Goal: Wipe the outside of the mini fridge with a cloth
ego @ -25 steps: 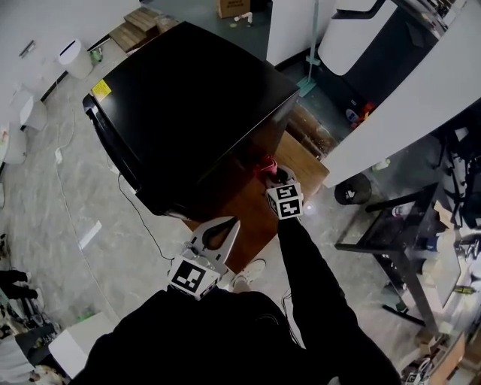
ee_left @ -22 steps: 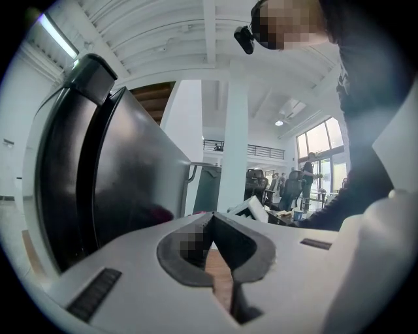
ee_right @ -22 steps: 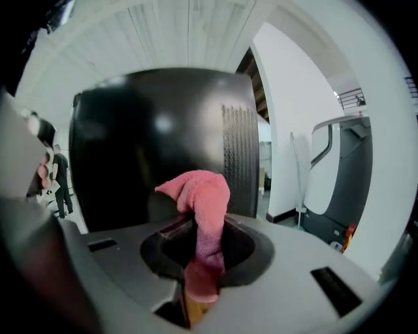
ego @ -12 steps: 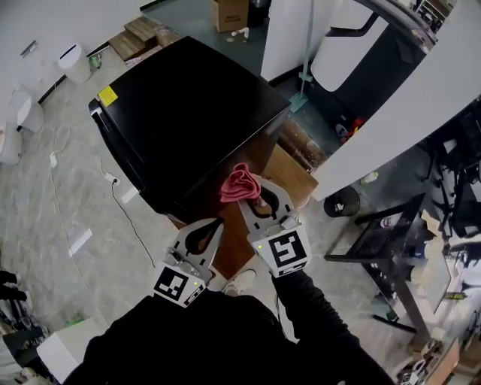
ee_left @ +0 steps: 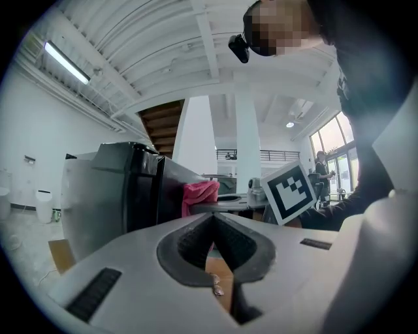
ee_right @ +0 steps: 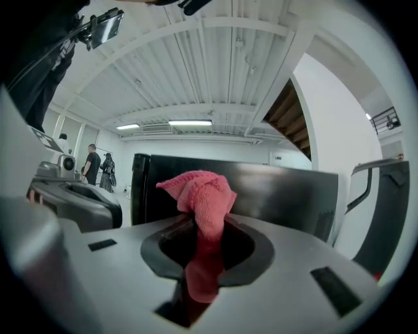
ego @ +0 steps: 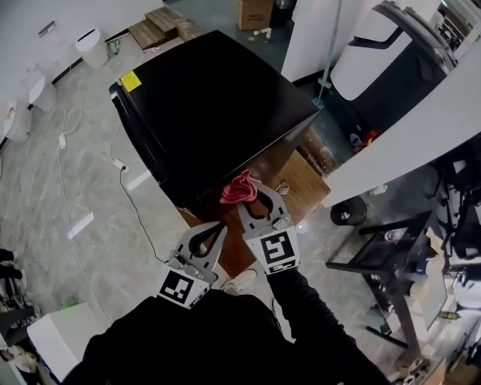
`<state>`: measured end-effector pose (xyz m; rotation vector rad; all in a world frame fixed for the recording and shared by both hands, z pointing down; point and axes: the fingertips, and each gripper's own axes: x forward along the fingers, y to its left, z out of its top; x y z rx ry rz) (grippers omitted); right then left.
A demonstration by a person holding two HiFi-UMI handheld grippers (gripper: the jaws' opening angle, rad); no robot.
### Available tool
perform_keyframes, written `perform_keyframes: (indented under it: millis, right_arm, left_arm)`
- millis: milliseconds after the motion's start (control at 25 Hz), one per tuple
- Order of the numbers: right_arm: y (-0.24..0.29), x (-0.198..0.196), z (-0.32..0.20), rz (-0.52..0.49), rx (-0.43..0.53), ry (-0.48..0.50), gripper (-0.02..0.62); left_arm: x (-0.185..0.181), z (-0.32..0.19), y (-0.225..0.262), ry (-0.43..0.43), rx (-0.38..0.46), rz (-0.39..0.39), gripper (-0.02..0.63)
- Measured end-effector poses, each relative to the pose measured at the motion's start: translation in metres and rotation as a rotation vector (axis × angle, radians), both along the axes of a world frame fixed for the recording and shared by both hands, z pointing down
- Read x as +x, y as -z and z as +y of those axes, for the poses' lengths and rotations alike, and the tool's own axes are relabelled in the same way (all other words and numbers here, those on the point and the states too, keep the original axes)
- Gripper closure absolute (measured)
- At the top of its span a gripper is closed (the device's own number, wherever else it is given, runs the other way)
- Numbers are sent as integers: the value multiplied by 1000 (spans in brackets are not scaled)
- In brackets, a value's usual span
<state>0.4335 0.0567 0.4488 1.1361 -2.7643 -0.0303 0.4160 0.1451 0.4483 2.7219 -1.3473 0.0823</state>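
Observation:
The black mini fridge (ego: 218, 105) stands on the floor ahead of me, its flat top facing the head view. My right gripper (ego: 252, 198) is shut on a pink cloth (ego: 239, 188), which bunches above the jaw tips at the fridge's near corner. In the right gripper view the cloth (ee_right: 199, 196) sticks up between the jaws, with the fridge (ee_right: 281, 189) just behind it. My left gripper (ego: 217, 227) hangs shut and holds nothing, below and left of the right one. In the left gripper view the fridge (ee_left: 117, 189) and the cloth (ee_left: 199, 194) show ahead.
A wooden board (ego: 301, 177) lies beside the fridge's near right side. A black bin (ego: 347, 212) and a metal rack (ego: 391, 263) stand to the right. A power cable (ego: 116, 165) runs over the floor at the left. A cardboard box (ego: 254, 11) sits far behind.
My right gripper has come up from low beside the fridge, bringing the pink cloth to the fridge's near top corner. The left gripper has stayed shut and hardly moved.

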Motion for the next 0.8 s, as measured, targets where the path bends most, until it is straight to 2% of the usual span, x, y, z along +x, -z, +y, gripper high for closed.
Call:
perform_keyframes:
  millis: [400,600,800]
  right_arm:
    - [-127,-13,0,63,-162,6,514]
    - [-174,-15,-2,80,-222,5,514]
    - [-233,-19,-1,176,-288,7,512]
  left_arm:
    - [2,3,-49,-40,-95,-9,601]
    - [6,6,-81,-79,-117,-59,601]
    - [8,12,-122,-127,-177,-80,601]
